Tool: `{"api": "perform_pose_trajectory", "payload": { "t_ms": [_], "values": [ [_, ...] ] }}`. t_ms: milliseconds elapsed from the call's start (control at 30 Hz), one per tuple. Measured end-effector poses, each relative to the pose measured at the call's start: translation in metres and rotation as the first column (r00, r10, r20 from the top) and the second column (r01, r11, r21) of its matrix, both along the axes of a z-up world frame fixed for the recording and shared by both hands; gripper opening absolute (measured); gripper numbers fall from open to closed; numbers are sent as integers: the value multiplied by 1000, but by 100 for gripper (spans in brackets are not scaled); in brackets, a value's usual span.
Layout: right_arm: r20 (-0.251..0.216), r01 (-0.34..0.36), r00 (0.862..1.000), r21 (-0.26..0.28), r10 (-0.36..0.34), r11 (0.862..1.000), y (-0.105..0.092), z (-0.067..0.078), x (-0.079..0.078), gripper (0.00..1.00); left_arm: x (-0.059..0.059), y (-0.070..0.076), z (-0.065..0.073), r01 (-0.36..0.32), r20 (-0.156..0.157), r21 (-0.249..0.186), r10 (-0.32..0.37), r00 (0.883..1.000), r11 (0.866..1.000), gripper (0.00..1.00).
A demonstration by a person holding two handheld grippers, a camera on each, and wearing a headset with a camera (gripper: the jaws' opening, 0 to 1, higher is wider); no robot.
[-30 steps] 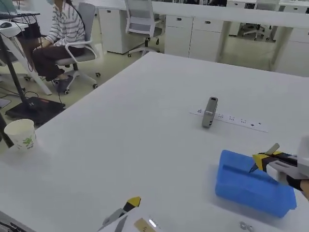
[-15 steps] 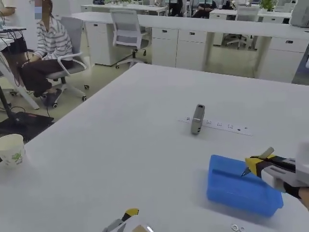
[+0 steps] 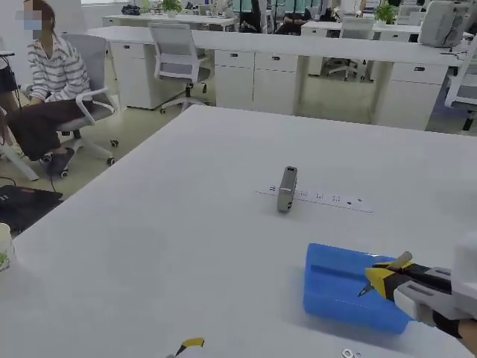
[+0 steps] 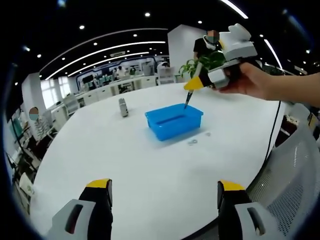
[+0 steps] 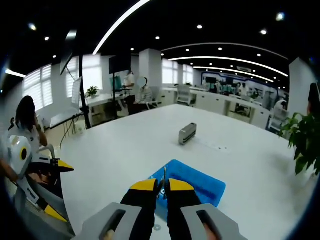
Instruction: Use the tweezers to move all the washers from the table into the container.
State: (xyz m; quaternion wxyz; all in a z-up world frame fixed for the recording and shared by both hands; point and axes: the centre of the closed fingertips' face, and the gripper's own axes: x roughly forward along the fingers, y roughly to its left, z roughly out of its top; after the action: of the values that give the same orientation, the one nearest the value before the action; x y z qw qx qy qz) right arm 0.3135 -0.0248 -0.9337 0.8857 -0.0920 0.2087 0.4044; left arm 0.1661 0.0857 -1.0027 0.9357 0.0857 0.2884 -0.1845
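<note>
1. You have one blue container (image 4: 172, 127). It stands upright and open-topped on the white table (image 3: 186, 224). Its inside shows too small in every view to tell what lies in it.
2. You have two washers (image 4: 191, 143) on the table, both outside the container and on the side nearer you. One lies just beside its wall. The farther washer (image 4: 208, 134) sits near its corner, apart from the first.
3. You have one pair of tweezers (image 5: 164, 175). Your right gripper (image 5: 162, 185) has its jaws pressed together on them, pinching them between the yellow tips. The tweezers point down over the container's open top. You cannot tell whether their points hold a washer or touch the container.
4. You hold two grippers. Your left gripper (image 4: 165, 186) has its jaws spread wide with nothing between them. It sits low at the near edge of the table, well apart from the container and the washers.
5. One grey box-shaped device (image 3: 286, 188) stands on one flat white power strip (image 3: 328, 199). Both are farther back on the table, well apart from the container.
6. One person (image 3: 52, 82) sits in an office chair on the floor beyond the table's far left side.
</note>
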Motion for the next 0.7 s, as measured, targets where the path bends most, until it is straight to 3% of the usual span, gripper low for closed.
{"api": "perform_pose_trajectory", "payload": {
  "t_ms": [233, 467, 567, 700],
  "values": [
    [-31, 9, 999, 24, -8, 1000, -2, -5, -3, 3, -5, -9, -3, 56, -22, -11, -56, 998, 998, 88],
    [-72, 2, 997, 23, -1, 1000, 0, -23, -10, 3, -8, -16, -4, 93, -34, -27, -93, 995, 995, 88],
    [-96, 1, 995, 15, 0, 1000, -1, -33, -15, 3, -8, -18, -1, 105, -16, -28, -105, 994, 994, 88],
    [-116, 6, 993, 18, -4, 1000, -4, -40, -19, 3, -10, -20, -4, 120, -33, -33, -121, 992, 992, 88]
  ]
}}
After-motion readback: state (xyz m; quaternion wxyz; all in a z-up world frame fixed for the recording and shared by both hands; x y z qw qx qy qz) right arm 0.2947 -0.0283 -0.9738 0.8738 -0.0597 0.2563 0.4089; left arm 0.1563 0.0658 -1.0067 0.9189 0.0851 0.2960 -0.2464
